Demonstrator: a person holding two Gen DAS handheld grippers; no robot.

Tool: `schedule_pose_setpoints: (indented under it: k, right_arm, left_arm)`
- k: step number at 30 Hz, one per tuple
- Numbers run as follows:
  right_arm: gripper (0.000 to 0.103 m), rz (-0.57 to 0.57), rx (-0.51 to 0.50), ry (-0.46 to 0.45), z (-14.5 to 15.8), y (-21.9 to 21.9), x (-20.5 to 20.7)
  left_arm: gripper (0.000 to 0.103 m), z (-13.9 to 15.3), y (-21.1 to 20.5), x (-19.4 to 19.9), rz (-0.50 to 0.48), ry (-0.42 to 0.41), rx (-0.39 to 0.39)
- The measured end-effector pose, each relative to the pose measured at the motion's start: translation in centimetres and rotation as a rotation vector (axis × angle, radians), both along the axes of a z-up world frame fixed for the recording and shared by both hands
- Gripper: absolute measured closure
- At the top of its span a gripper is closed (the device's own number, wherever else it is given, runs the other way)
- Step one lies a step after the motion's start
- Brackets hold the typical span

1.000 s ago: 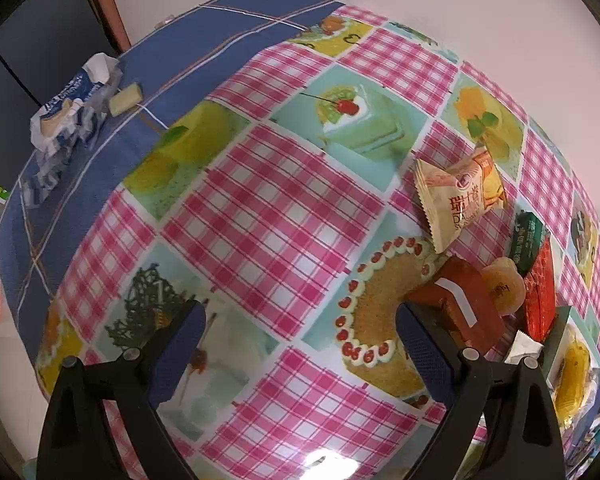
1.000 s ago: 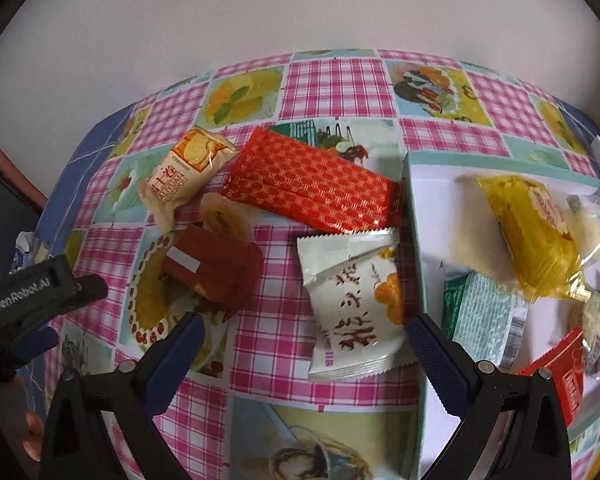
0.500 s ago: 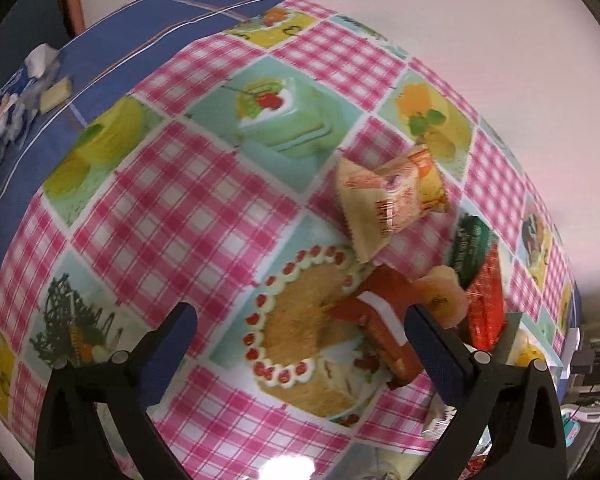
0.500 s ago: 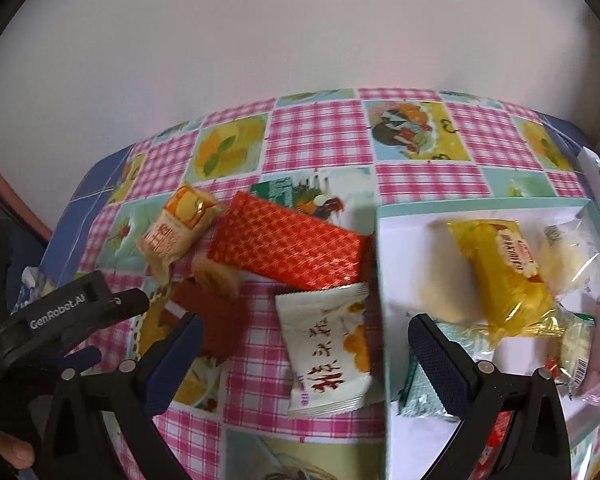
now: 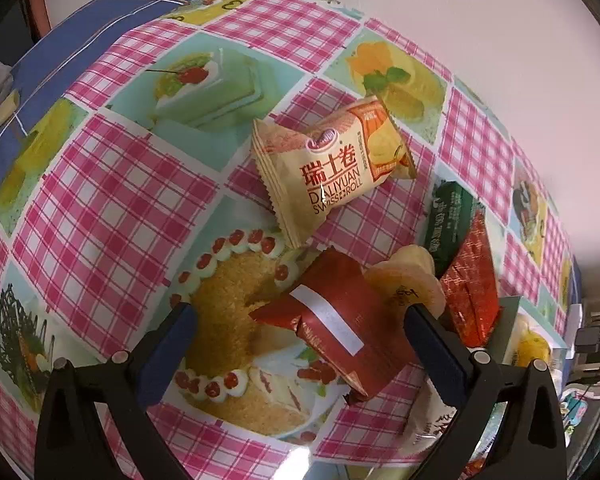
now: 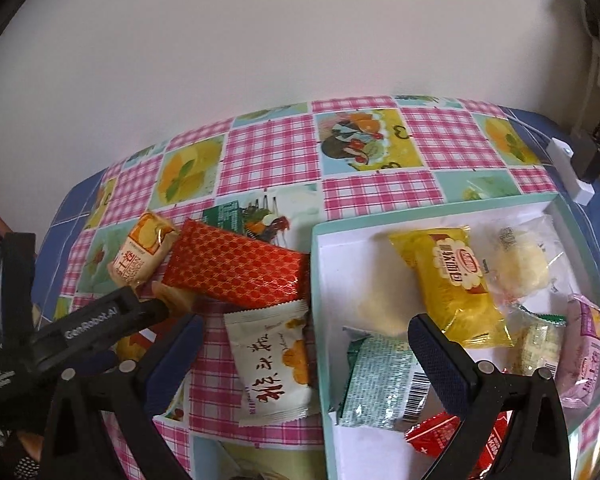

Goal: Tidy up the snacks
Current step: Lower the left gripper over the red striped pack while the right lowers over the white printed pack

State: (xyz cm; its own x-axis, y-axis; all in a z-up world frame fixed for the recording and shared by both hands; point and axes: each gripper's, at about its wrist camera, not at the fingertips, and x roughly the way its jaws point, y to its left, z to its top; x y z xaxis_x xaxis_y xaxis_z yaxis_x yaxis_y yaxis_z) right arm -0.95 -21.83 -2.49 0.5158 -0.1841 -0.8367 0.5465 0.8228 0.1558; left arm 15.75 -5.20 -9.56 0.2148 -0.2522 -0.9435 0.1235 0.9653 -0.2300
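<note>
I had the left gripper [image 5: 300,322] hanging with its jaws spread wide over a dark red packet [image 5: 336,324] on the checked tablecloth [image 5: 112,200], the packet between the fingers but seemingly untouched. The right gripper [image 6: 306,340] was also wide apart and empty, straddling the edge of the box [image 6: 318,280], where a yellow packet [image 6: 456,284] and other snacks lay.
</note>
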Motion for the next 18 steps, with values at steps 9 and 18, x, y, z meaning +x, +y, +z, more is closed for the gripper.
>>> schedule_pose_setpoints:
  k: [9, 18]
  right_arm:
    - [0.0, 0.006, 0.005, 0.003, -0.1, 0.1, 0.0]
    - [0.0, 0.014, 0.013, 0.009, -0.3, 0.3, 0.2]
  left_arm:
    - [0.0, -0.8, -2.7, 0.2, -0.036, -0.013, 0.061]
    - [0.0, -0.9, -0.5, 0.2, -0.01, 0.042, 0.104]
